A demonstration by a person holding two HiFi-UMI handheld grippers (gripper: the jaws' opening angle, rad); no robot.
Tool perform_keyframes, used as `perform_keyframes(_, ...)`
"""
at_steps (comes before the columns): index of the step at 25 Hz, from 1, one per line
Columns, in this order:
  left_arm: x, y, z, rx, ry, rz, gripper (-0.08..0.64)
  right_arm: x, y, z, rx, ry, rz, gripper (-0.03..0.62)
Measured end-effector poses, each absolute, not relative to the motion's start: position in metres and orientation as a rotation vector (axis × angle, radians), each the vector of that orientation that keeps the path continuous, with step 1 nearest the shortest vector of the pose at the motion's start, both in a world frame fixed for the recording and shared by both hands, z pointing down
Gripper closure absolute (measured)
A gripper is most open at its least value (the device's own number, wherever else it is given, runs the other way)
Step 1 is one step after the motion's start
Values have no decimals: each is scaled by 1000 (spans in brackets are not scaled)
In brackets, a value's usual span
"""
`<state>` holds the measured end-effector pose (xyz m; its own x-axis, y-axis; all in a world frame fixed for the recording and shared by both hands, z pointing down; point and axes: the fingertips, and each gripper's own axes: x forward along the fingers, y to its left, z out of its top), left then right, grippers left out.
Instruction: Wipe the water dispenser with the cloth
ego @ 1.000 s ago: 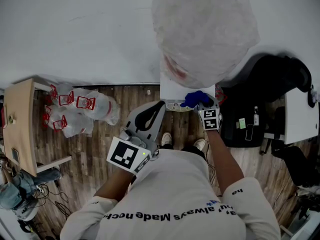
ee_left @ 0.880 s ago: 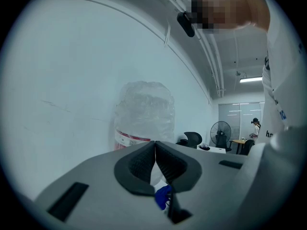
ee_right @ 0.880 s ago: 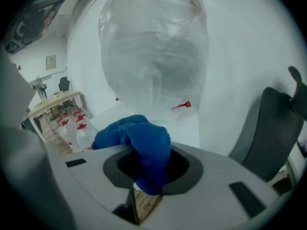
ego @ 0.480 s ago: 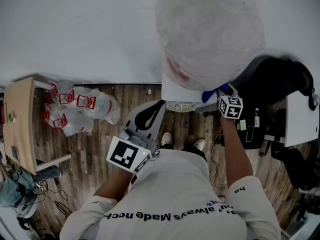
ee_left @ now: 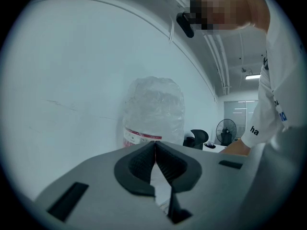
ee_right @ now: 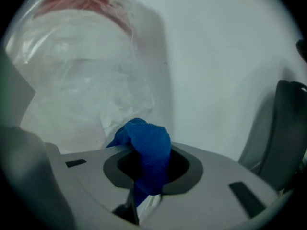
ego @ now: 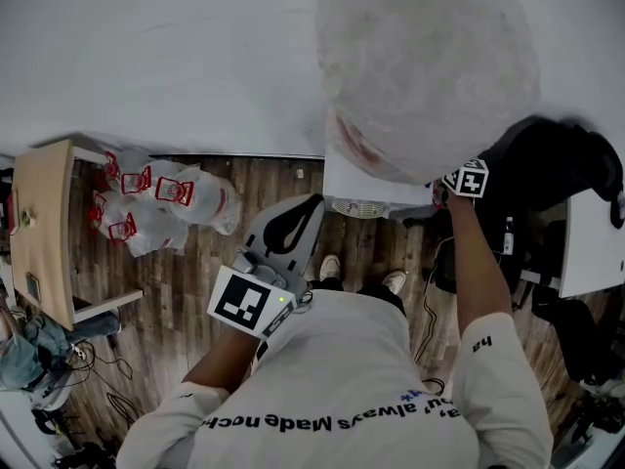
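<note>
The water dispenser (ego: pixel 369 180) is white and carries a large bottle (ego: pixel 430 66) wrapped in clear plastic. My right gripper (ee_right: pixel 144 169) is shut on a blue cloth (ee_right: pixel 146 147), which bulges out between its jaws close to the bottle (ee_right: pixel 72 71) and the dispenser's right side. In the head view only that gripper's marker cube (ego: pixel 468 178) shows, at the dispenser's right edge; the cloth is hidden there. My left gripper (ego: pixel 285 225) hangs shut and empty in front of the dispenser, apart from it, and looks up at the bottle (ee_left: pixel 154 109).
Plastic bags with red print (ego: pixel 161 208) lie on the wooden floor at the left, beside a wooden table (ego: pixel 39 228). A black chair (ego: pixel 557 159) and a white table (ego: pixel 591 242) stand right of the dispenser. A fan (ee_left: pixel 225 131) stands farther back.
My right gripper has carried the cloth from the dispenser's front round to its right side, farther and higher. The left gripper has stayed where it was.
</note>
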<state>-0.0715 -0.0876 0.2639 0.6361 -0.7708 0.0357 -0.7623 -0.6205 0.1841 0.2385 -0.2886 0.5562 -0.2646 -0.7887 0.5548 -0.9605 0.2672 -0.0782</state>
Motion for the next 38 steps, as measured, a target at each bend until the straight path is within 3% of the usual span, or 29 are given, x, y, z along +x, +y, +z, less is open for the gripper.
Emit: perform_keyframes(38,-60,-62,259,2688,-1237,-82,540,226,-219,602,1482,-2109,502,509)
